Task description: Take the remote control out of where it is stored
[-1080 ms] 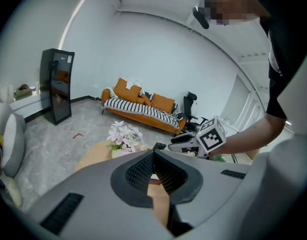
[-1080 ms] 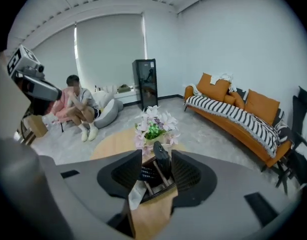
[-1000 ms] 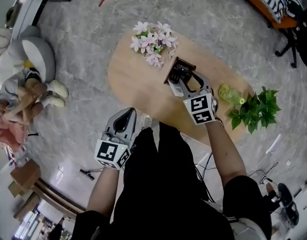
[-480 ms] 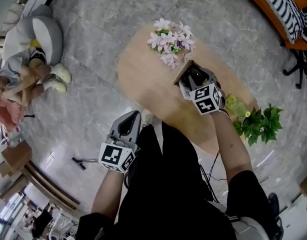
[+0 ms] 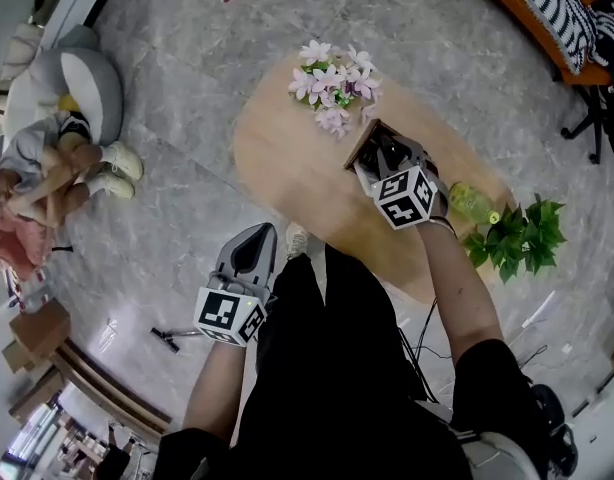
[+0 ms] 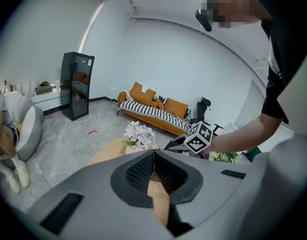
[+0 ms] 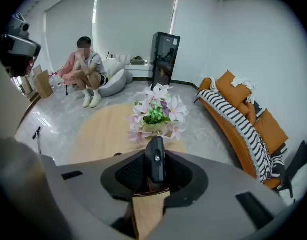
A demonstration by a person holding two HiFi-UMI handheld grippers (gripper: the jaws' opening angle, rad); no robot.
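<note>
Remote control [image 7: 155, 168]: slim, black, seen end-on, with a small round dot on its top end. Stands upright, upper part sticking out of the holder [image 5: 366, 140]. Pinched on both flanks by the jaws of the right hand-held gripper [image 5: 385, 160], which have just been closing on it.

Holder: small, dark brown, box-like, open at the top. Sits on the oval wooden desk [image 5: 287, 168], just beside the pot of pink flowers [image 5: 332, 83]. Remote's lower part hidden inside it.
</note>
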